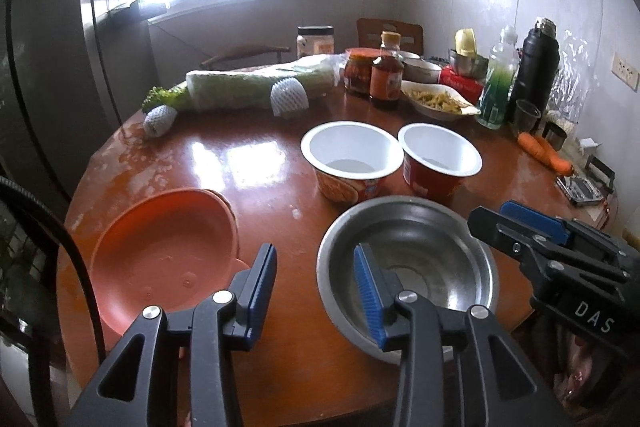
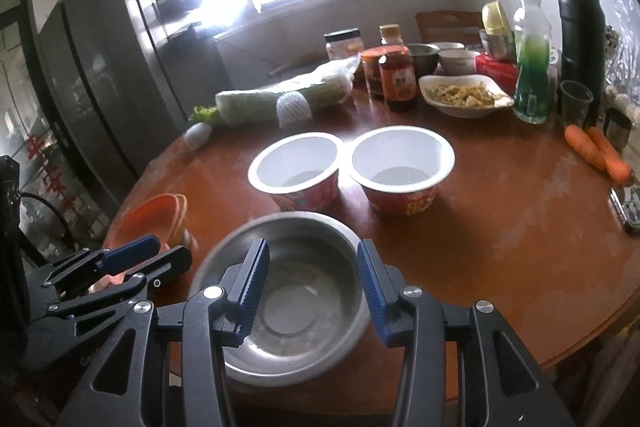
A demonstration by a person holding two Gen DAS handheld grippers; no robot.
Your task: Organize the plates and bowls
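A steel bowl [image 1: 420, 251] [image 2: 296, 291] stands at the near edge of the round brown table [image 1: 240, 163]. Stacked orange plates [image 1: 168, 251] [image 2: 156, 215] lie to its left. Two empty red paper bowls with white insides [image 1: 352, 151] [image 1: 440, 151] [image 2: 296, 163] [image 2: 404, 157] stand side by side behind it. My left gripper [image 1: 316, 267] is open and empty, above the gap between the plates and the steel bowl. My right gripper [image 2: 312, 263] is open and empty over the steel bowl; it also shows in the left wrist view [image 1: 520, 223].
The far side of the table holds a wrapped cabbage [image 1: 248, 87], sauce jars [image 1: 384, 75], a dish of food [image 1: 436, 99], a green bottle [image 1: 496, 87], a black flask [image 1: 532, 67], carrots [image 1: 544, 153] and small cups. A fridge [image 2: 92, 67] stands at the left.
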